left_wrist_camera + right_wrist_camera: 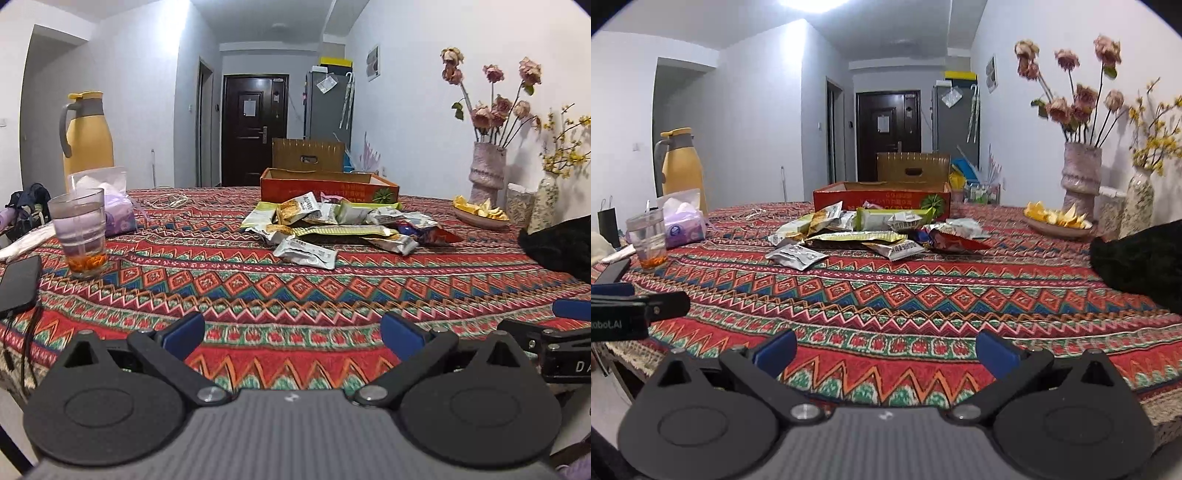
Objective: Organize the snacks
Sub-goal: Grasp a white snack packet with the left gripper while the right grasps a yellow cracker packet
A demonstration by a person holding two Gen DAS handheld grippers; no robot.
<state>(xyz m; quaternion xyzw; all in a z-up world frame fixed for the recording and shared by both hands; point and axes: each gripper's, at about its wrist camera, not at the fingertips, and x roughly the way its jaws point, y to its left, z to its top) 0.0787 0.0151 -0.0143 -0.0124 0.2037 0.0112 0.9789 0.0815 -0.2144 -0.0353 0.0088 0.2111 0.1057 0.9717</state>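
The open red box [328, 184] hides its own inside behind its front wall. Snack packets [332, 225] heaped before the box overlap, their print too small to read. A dark shape [1141, 258] right of the box runs off the picture's edge, unidentifiable.

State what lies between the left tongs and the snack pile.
Only bare patterned tablecloth separates the left tongs from the snack pile, shown in the left wrist view.

left gripper [639, 314] side: "robot.ai" | right gripper [554, 350] side: "da" | snack packets' print unreadable
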